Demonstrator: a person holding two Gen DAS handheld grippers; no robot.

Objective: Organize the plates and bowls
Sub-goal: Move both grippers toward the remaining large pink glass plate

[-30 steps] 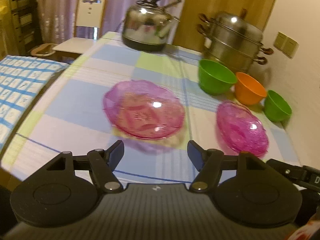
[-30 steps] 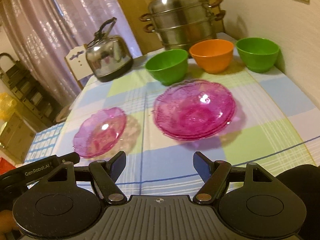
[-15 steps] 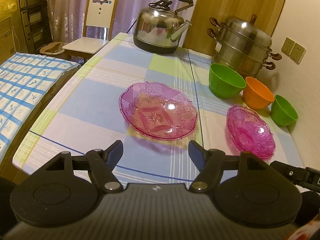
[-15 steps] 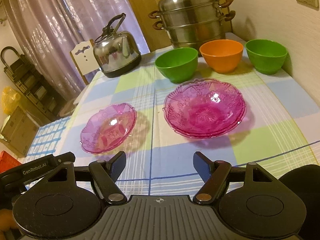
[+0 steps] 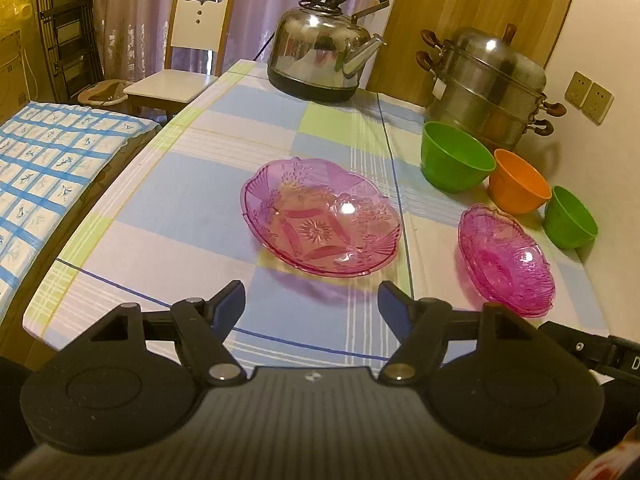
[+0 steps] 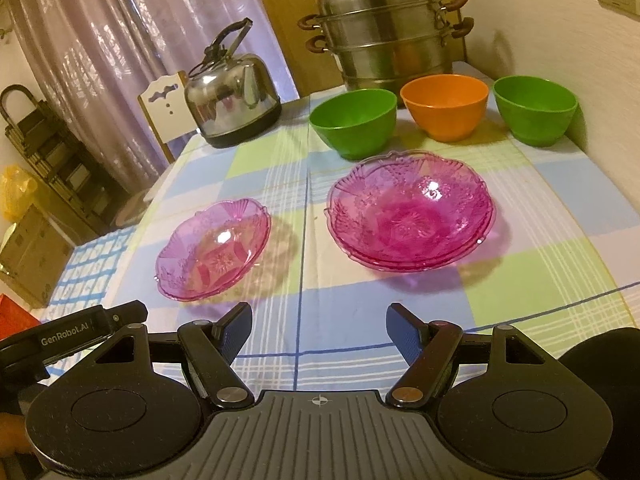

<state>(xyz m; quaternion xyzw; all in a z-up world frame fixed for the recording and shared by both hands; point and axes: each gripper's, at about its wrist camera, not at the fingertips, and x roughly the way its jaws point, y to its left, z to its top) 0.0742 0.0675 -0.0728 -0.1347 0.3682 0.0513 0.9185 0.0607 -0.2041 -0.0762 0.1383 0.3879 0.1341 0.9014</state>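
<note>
While the single pink plate (image 5: 320, 224) lies mid-worktop, left of the stacked pink plates (image 6: 410, 210) | left gripper (image 5: 312, 300) and right gripper (image 6: 319, 322): fingers released, empty | advice: pinch the near rim, lift level, nest onto stack

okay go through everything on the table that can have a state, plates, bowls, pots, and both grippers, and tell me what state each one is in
Single pink plate: alone, upright, empty.
Pink plate stack: nested, upright, empty.
Left green bowl: upright, empty.
Orange bowl: upright, empty.
Right green bowl: upright, empty.
Kettle: lid on, handle raised.
Steamer pot: tiers stacked, lid on.
Left gripper: open, holding nothing.
Right gripper: open, holding nothing.
</note>
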